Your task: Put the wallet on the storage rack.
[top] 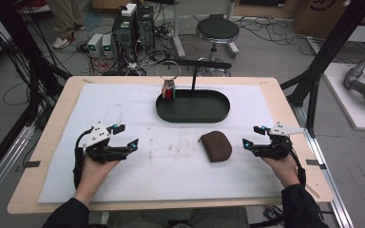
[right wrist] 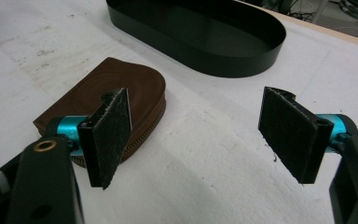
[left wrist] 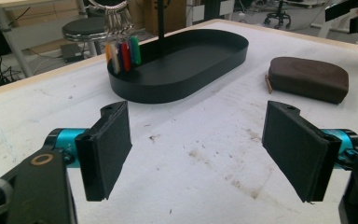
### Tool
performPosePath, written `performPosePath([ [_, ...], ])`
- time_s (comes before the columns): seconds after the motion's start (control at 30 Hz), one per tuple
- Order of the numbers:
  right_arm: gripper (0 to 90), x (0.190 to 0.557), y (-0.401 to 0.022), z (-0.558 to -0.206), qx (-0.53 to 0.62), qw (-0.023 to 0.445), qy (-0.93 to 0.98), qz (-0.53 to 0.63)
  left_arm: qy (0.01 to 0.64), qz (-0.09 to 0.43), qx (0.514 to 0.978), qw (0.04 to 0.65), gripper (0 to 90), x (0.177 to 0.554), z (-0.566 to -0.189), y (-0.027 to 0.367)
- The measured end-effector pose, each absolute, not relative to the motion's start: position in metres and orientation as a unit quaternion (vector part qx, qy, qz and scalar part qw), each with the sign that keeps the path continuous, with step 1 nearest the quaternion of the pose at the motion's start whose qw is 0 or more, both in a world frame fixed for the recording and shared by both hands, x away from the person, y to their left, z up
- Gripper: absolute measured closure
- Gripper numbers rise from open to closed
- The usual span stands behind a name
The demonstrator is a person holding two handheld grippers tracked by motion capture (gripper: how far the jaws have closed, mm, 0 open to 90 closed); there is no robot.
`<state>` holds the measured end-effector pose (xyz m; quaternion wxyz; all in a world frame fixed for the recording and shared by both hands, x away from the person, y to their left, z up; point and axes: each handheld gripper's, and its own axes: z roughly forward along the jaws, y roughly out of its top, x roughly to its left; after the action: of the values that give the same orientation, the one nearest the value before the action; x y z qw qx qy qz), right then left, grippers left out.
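High view: I see the brown pouch (top: 216, 146) on the tabletop (top: 47, 142), between left tongs (top: 126, 136) and right tongs (top: 251, 136), both spread, empty.

Left gripper view: pouch looks soft, light.

Right gripper view: I would pinch its zipper edge; contents hidden.

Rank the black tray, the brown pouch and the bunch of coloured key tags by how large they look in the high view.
1. Black tray, clearly the largest.
2. Brown pouch, far smaller than the tray.
3. Bunch of coloured key tags, the smallest, at the tray's left end.
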<state>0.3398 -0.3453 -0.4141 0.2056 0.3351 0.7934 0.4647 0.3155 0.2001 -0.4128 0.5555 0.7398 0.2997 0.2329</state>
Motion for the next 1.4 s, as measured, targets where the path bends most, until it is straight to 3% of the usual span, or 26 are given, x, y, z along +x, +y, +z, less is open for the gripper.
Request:
performPosePath([
  [0.5, 39.4, 0.348, -0.312, -0.426, 0.329, 0.146, 0.822, 0.441, 0.297, 0.229, 0.743, 0.554, 23.8, 0.315, -0.414, 0.196],
  [0.83, 42.5, 0.357, -0.304, -0.439, 0.356, 0.095, 0.831, 0.416, 0.296, 0.23, 0.743, 0.554, 23.8, 0.315, -0.414, 0.196],
  [0.93, 49.5, 0.36, -0.306, -0.441, 0.365, 0.067, 0.828, 0.421, 0.296, 0.23, 0.744, 0.553, 23.8, 0.315, -0.414, 0.196],
  [1.03, 62.3, 0.36, -0.306, -0.441, 0.354, 0.048, 0.83, 0.429, 0.297, 0.229, 0.744, 0.553, 23.8, 0.315, -0.414, 0.195],
  [1.17, 63.3, 0.36, -0.306, -0.442, 0.358, 0.04, 0.827, 0.431, 0.294, 0.229, 0.745, 0.553, 23.8, 0.315, -0.414, 0.193],
  [1.27, 66.7, 0.358, -0.305, -0.44, 0.354, 0.048, 0.831, 0.427, 0.293, 0.23, 0.747, 0.551, 23.9, 0.315, -0.414, 0.192],
  [1.33, 79.2, 0.357, -0.303, -0.438, 0.347, 0.067, 0.833, 0.426, 0.291, 0.23, 0.748, 0.55, 24.0, 0.315, -0.414, 0.191],
  [1.4, 83.1, 0.355, -0.301, -0.437, 0.337, 0.071, 0.838, 0.424, 0.291, 0.231, 0.747, 0.551, 24.0, 0.314, -0.413, 0.191],
])
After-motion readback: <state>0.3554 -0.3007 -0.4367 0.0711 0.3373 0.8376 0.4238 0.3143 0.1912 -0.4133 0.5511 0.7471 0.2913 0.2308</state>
